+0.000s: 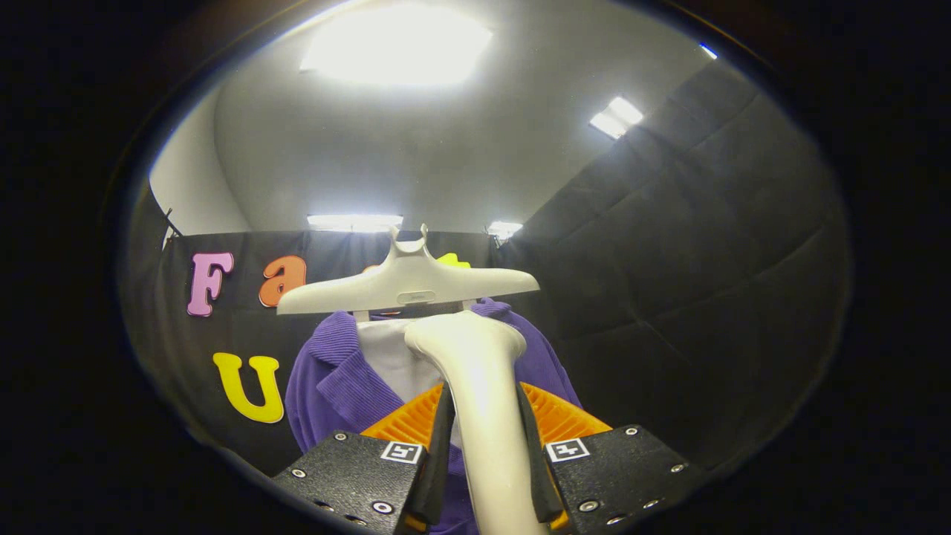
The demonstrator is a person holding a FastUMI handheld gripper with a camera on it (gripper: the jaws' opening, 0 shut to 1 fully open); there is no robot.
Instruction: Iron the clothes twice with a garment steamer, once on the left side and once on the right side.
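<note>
While the gripper [483, 453] pinches the steamer [475, 386] handle between both fingers, the purple jacket [327, 386] hangs just beyond; stroke slowly downward, head near the cloth.

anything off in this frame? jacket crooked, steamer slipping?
Nothing stands out. The hand-held gripper is shut on the steamer, whose handle sits squarely between the fingers. The purple jacket hangs beyond on the white hanger, which looks roughly level, collar open over a white lining. No spill or damage visible.
</note>
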